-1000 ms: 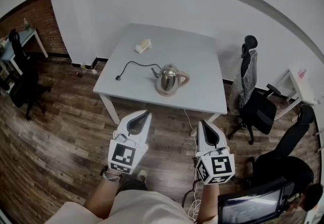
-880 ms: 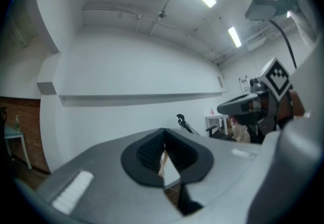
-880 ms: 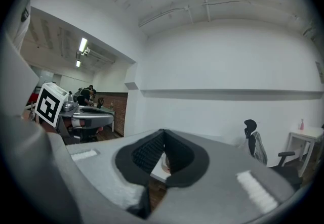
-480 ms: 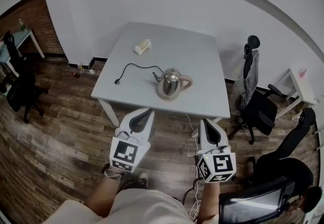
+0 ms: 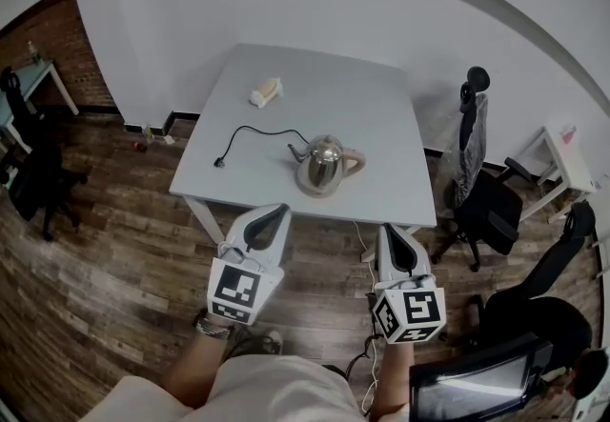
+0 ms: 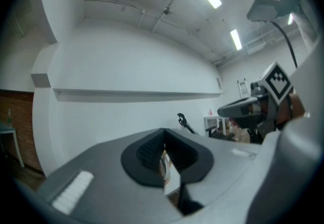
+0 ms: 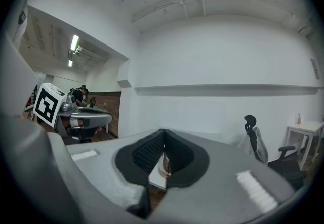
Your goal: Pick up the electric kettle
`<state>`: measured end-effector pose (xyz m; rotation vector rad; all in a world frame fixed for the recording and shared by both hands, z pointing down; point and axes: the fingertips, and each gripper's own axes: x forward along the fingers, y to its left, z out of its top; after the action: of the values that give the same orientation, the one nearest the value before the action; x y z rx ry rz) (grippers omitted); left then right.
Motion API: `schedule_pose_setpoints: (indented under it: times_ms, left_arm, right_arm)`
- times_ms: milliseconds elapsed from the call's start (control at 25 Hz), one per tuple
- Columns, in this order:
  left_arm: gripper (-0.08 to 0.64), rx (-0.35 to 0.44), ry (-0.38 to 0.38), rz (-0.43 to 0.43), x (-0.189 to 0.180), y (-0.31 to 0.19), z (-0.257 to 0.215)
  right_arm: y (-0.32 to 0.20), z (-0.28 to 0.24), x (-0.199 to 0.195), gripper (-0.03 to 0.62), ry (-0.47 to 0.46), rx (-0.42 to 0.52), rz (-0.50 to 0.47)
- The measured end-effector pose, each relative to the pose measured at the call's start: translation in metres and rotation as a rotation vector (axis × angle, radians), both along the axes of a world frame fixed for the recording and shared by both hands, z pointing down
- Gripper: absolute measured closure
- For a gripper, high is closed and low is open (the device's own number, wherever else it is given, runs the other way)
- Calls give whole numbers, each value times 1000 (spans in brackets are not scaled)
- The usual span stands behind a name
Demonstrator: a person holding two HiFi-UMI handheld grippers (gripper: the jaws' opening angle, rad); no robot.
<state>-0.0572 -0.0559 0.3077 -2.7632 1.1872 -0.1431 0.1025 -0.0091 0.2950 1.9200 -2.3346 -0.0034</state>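
The kettle [image 5: 324,163] sits on the tabletop [image 5: 381,110], with its cord [image 5: 254,132] beside it. A chair [image 5: 483,193] stands near. The left tool [image 5: 272,213] and right tool [image 5: 389,232] are pressed together and empty, short of the tabletop.

Can't make out what the small pale thing [image 5: 267,90] on the far side of the table [image 5: 372,115] is, way too tiny from the head view. Getting just a sliver of the electric kettle [image 6: 165,166] under the closed tips of the left gripper [image 6: 164,137] in its own view. Same deal past the right gripper [image 7: 163,134]. Losing most of the monitor [image 5: 474,391] to the bottom edge, plus a person [image 5: 588,374] clipped in the corner. Side desk [image 5: 33,77] chopped by the left edge. No reading the plug end of the cable [image 5: 257,132] either.
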Motion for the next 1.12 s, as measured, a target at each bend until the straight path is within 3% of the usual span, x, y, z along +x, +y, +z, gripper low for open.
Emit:
schedule_pose_setpoints:
  times_ms: [1120]
  left_arm:
    - [554,-46,17,41,0,-19,16]
  right_arm:
    - [-14,12,5,589,-1,-48,59]
